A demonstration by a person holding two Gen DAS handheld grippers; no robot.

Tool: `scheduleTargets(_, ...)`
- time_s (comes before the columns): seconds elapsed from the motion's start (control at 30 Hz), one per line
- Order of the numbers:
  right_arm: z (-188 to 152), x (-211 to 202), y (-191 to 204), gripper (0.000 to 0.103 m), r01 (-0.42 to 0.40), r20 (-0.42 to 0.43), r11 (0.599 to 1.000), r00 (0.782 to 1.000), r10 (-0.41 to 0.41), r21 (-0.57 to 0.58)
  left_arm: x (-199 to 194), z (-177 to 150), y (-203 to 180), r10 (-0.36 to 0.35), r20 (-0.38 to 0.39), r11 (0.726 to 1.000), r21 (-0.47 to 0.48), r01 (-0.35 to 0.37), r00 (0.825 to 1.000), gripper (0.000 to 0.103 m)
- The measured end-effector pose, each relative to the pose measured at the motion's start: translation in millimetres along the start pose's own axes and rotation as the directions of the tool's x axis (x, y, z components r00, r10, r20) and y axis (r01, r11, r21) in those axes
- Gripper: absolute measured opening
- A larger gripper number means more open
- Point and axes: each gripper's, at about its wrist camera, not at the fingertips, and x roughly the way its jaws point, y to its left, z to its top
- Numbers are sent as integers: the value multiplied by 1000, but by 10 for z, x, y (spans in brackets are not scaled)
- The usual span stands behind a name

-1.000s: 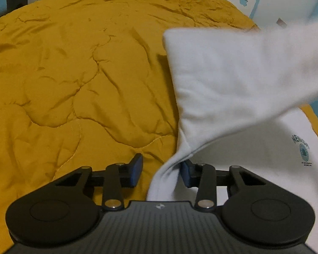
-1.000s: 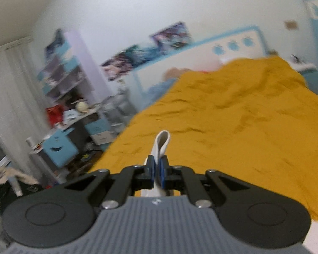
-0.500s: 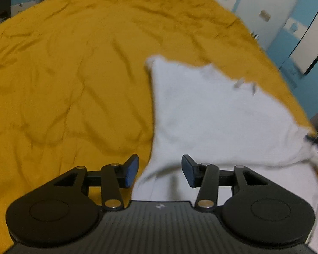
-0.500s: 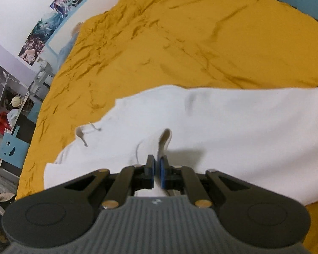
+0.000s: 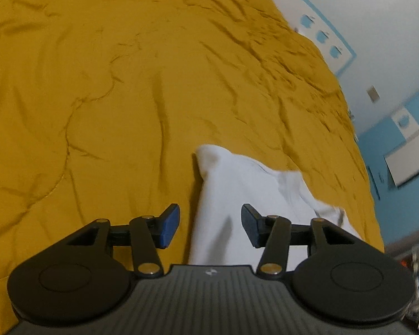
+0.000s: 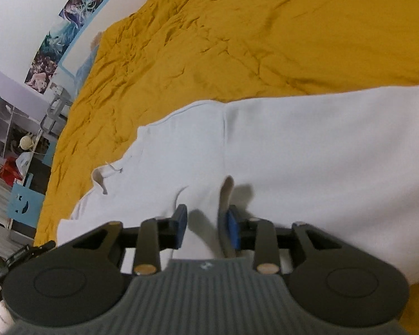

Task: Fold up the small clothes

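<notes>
Two grippers are hovering low: the right gripper [image 6: 205, 227] is opening, a flap of the white garment [image 6: 307, 162] lying loose beside one pad; the left gripper [image 5: 211, 224] is closing slightly, gripping nothing. The garment is lying on the yellow quilt [image 5: 111, 97] at twelve o'clock, looking soft, light and limp; pinching corners or hems seems best

White garment [image 5: 237, 189] on mustard quilt [image 5: 125, 83], left gripper [image 5: 211, 224] above its edge, jaws closing, apart.
</notes>
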Motion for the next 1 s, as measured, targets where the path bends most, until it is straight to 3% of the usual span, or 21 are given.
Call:
scheduleTargets(0.03, 4, 25, 3, 25, -1, 2, 1000, 1000, 1, -5, 27, 12, 26, -4, 4, 1000, -15, 4, 1000, 49)
scheduleTargets(0.13, -9, 32, 12, 3, -1, 18, 1000, 1000, 2, -20, 97, 28, 80, -25, 21, 999, -45, 26, 999, 13)
scheduleTargets(0.2, -26, -18, 42, 1, 1, 37, 999, 999, 1, -49, 63, 28, 48, -32, 45, 999, -34, 34, 998, 5)
scheduleTargets(0.33, 2, -251, 177, 0, -65, 104, 993, 992, 76, -104, -192, 7, -42, -52, 133, 998, 38, 48, 990, 4)
scheduleTargets(0.4, 40, -243, 226, 0, -20, 109, 992, 993, 34, -128, -214, 19, -77, -25, 153, 997, 74, 14, 988, 4)
scheduleTargets(0.53, 40, 61, 193, 0, 87, 54, 986, 995, -80, -143, 43, 44, -86, 88, 93, 988, 115, -99, 992, 7)
scheduleTargets(0.57, 22, 143, 180, 0, 116, 39, 982, 993, -112, -152, 108, 46, -66, 120, 80, 985, 117, -129, 989, 13)
scheduleTargets(0.7, 1, 179, 160, 2, 144, 54, 980, 989, -138, -140, 80, 100, -40, 157, 123, 977, 125, -172, 980, 24)
scheduleTargets(0.77, -3, 110, 212, 14, 180, 79, 968, 983, -169, -173, -14, 166, -21, 192, 170, 971, 113, -213, 967, 24)
scheduleTargets(0.8, -17, 69, 224, 14, 192, 93, 964, 980, -178, -182, -51, 196, -15, 199, 178, 969, 108, -220, 964, 24)
scheduleTargets(0.9, -40, -109, 273, 14, 176, 109, 966, 982, -157, -188, -196, 233, -66, 137, 168, 979, 130, -160, 976, 24)
scheduleTargets(1.0, -156, -278, 368, 14, 178, 109, 959, 982, -157, -219, -320, 140, -234, 105, 109, 965, 231, -128, 988, 24)
